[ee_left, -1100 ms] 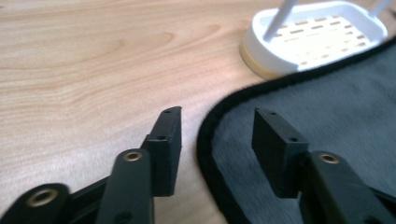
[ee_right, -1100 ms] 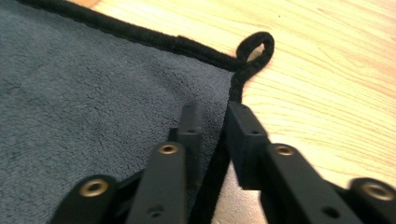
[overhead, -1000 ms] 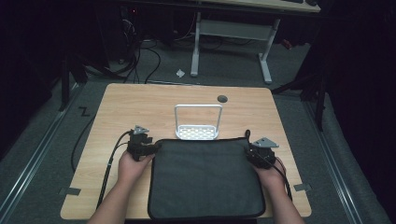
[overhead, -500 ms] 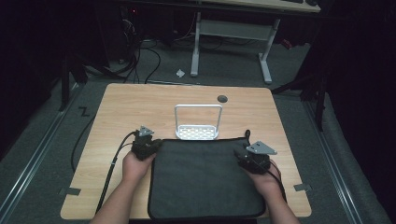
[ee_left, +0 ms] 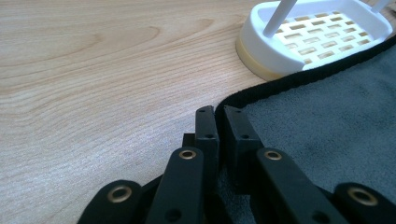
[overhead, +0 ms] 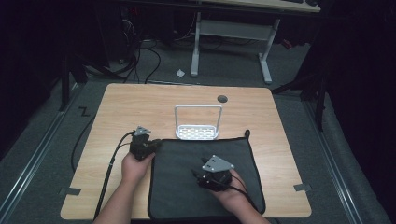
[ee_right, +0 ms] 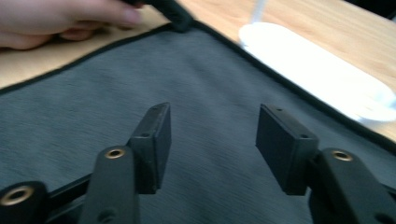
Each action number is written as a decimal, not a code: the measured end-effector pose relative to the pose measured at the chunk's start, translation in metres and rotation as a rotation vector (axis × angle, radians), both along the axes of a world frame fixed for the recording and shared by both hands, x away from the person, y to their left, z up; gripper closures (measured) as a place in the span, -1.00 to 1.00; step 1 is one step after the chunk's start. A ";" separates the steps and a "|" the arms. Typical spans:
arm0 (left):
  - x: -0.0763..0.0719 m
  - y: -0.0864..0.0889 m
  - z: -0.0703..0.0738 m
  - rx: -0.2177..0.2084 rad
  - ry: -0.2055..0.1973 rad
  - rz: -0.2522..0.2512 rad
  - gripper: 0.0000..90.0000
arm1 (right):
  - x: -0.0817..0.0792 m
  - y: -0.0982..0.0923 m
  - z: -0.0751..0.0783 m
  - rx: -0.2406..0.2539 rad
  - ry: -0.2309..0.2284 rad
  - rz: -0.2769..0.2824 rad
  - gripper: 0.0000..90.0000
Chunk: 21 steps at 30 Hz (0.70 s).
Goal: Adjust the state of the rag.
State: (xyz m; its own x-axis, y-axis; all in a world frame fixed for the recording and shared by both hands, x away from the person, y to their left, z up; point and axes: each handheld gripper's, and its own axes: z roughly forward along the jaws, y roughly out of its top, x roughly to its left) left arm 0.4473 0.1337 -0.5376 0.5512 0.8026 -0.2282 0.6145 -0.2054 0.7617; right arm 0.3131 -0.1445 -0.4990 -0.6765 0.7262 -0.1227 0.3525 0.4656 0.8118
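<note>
The grey mat (overhead: 205,179) lay on the surface (overhead: 140,102), its far-left corner clenched by the left gripper (ee_left: 219,116). The right gripper (ee_right: 212,140) hovered released above; that corner should be kept pinned.

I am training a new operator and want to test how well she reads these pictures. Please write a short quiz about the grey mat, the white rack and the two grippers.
1. True or false: the left gripper has its jaws closed on the edge of the grey mat.
2. Multiple choice: the right gripper is (A) over the mat with open jaws, (B) closed on the white rack, (C) resting on bare wooden table.
3. Fill in: the white rack stands at the mat's ____ edge, seen from the person.

Key:
1. True
2. A
3. far
</note>
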 end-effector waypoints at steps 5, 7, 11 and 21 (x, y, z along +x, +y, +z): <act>-0.001 0.001 0.000 -0.016 -0.012 -0.003 0.88 | -0.002 0.035 -0.008 -0.020 0.040 0.066 -0.06; -0.002 0.002 0.000 -0.022 -0.014 -0.002 0.88 | -0.002 0.049 -0.012 -0.021 0.059 0.092 -0.07; -0.002 0.003 0.000 -0.032 -0.015 -0.015 0.88 | -0.004 0.079 -0.022 -0.048 0.097 0.164 -0.08; -0.003 0.004 0.000 -0.044 -0.021 -0.022 0.87 | -0.008 0.115 -0.027 -0.012 0.160 0.238 -0.08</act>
State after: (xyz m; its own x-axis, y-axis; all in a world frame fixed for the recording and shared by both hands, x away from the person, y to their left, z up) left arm 0.4445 0.1373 -0.5372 0.5735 0.7797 -0.2511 0.5942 -0.1849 0.7828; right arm 0.3048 -0.0298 -0.5256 -0.8393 0.5436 -0.0084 0.3553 0.5601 0.7483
